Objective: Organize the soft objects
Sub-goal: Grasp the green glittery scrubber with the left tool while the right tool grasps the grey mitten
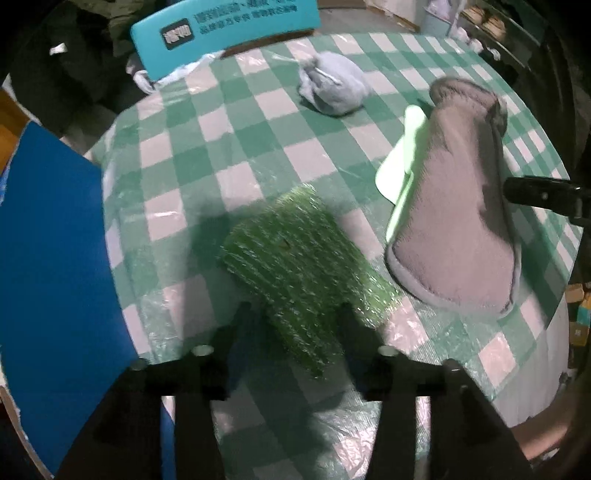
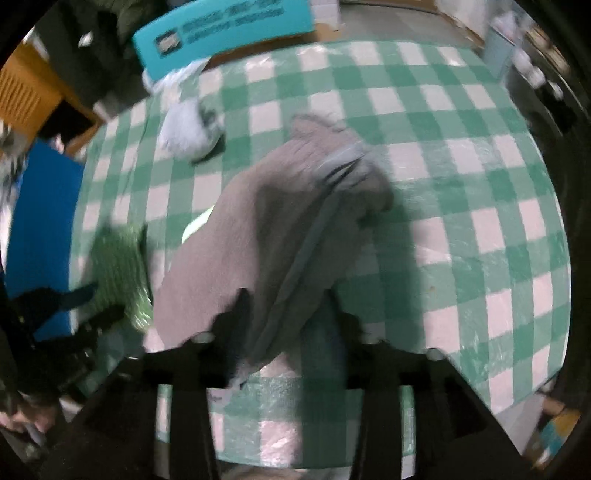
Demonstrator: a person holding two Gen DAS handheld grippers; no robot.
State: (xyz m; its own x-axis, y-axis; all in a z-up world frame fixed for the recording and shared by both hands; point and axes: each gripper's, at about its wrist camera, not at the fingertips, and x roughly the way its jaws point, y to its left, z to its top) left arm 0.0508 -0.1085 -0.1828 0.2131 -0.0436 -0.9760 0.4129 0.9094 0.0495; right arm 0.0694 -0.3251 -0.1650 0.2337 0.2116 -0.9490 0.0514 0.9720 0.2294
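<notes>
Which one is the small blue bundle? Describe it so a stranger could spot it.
Start at the green-checked tablecloth. Toward its far edge, near the teal chair back, sits the small blue bundle. It is rounded and pale blue, unlike the long grey cloth and the green bubble wrap.

Both wrist views look steeply down, close over the checked table (image 1: pixel 229 122); both share it.

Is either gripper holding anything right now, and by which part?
Nothing held: left gripper straddles the green bubble wrap, right gripper the grey cloth, jaws open.
</notes>
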